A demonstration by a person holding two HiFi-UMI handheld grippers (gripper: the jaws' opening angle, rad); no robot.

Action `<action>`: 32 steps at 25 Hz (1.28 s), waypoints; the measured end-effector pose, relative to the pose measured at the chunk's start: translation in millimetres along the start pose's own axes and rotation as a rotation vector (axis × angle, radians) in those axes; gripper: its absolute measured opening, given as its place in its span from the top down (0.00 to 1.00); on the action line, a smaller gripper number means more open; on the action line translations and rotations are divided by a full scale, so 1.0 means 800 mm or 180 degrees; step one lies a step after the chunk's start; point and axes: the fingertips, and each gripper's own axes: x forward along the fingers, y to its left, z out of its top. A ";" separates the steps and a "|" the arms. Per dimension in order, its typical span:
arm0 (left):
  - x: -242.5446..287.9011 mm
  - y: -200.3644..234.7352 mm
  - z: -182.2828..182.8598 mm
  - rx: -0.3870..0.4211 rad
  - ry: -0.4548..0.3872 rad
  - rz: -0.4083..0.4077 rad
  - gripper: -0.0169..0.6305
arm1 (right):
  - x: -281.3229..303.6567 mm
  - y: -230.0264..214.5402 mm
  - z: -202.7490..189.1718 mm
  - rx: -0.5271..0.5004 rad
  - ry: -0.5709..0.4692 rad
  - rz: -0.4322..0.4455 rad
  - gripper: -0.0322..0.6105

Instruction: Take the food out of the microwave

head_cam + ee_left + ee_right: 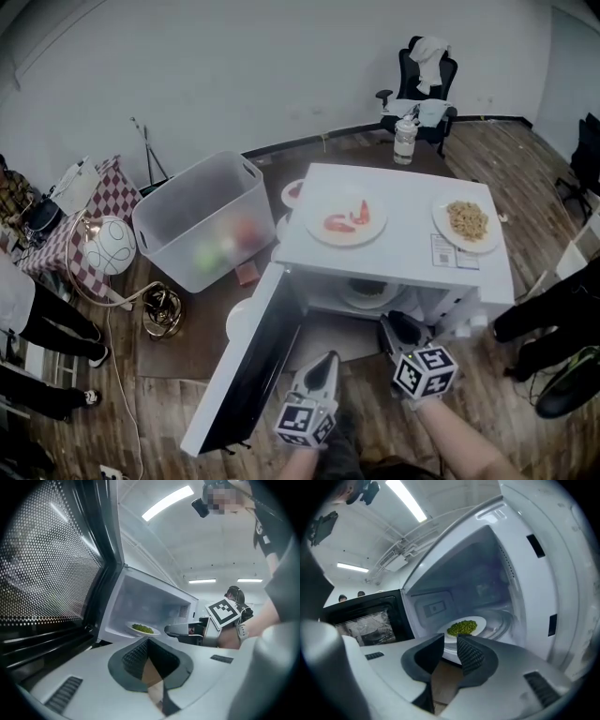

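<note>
The white microwave stands with its door swung open to the left. Inside it a white plate of green food rests on the turntable; the same plate shows in the left gripper view and dimly in the head view. My right gripper is open at the cavity mouth, just short of the plate's rim, with nothing between its jaws. My left gripper is shut and empty, held level beside the open door, farther back than the right gripper.
On the microwave's top sit a plate of red food and a plate of noodles. A clear plastic bin stands to the left on the floor, a bottle and office chair behind. A person's legs are at far left.
</note>
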 end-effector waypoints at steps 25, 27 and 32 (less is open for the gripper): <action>-0.001 0.010 -0.008 -0.0012 0.0066 -0.0015 0.97 | 0.058 -0.059 -0.001 0.0323 0.0581 -0.1053 0.63; -0.001 0.011 -0.007 -0.0007 0.0061 -0.0013 0.97 | 0.059 -0.060 -0.001 0.0296 0.0617 -0.1100 0.63; -0.001 0.016 -0.008 0.0002 0.0065 -0.0002 0.97 | 0.054 -0.066 0.001 0.0311 0.0577 -0.1216 0.76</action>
